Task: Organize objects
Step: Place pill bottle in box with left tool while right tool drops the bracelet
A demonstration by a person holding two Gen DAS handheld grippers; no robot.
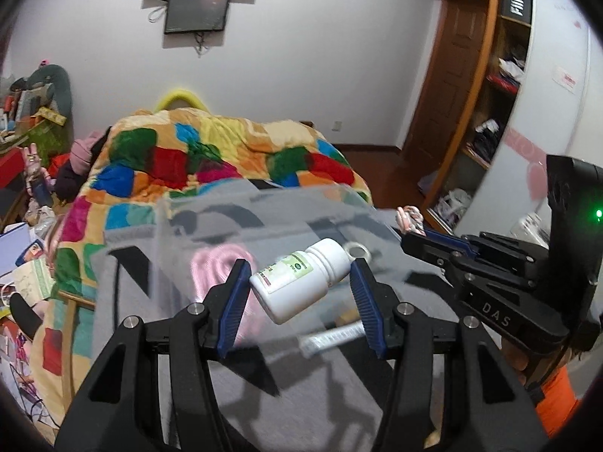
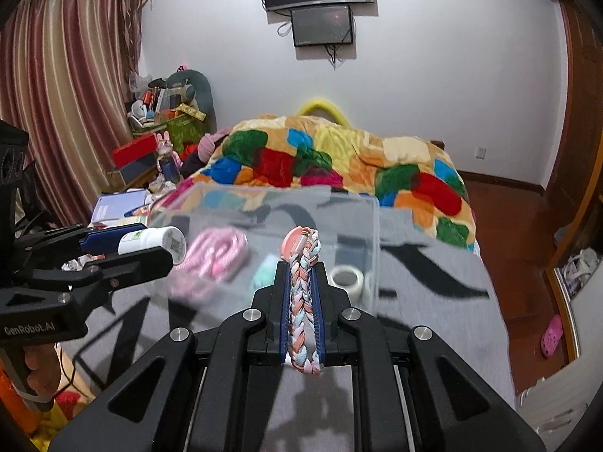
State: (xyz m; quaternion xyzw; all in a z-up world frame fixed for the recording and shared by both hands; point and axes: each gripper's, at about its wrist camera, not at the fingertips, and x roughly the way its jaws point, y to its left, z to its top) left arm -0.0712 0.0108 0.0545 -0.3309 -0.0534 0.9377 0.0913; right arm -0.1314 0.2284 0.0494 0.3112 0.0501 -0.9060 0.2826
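Note:
My left gripper is shut on a white pill bottle with a green label, held tilted above a clear plastic box on a grey blanket. It also shows at the left of the right wrist view. My right gripper is shut on a braided pastel cord with a pink end, just in front of the clear box. In the box lie a coiled pink cord, a mint green item and a roll of clear tape. A white tube lies under the left gripper.
The grey blanket with black letters covers the bed's near end. A multicoloured quilt is heaped behind the box. A cluttered side table stands at the left by red curtains. A wardrobe stands at the right.

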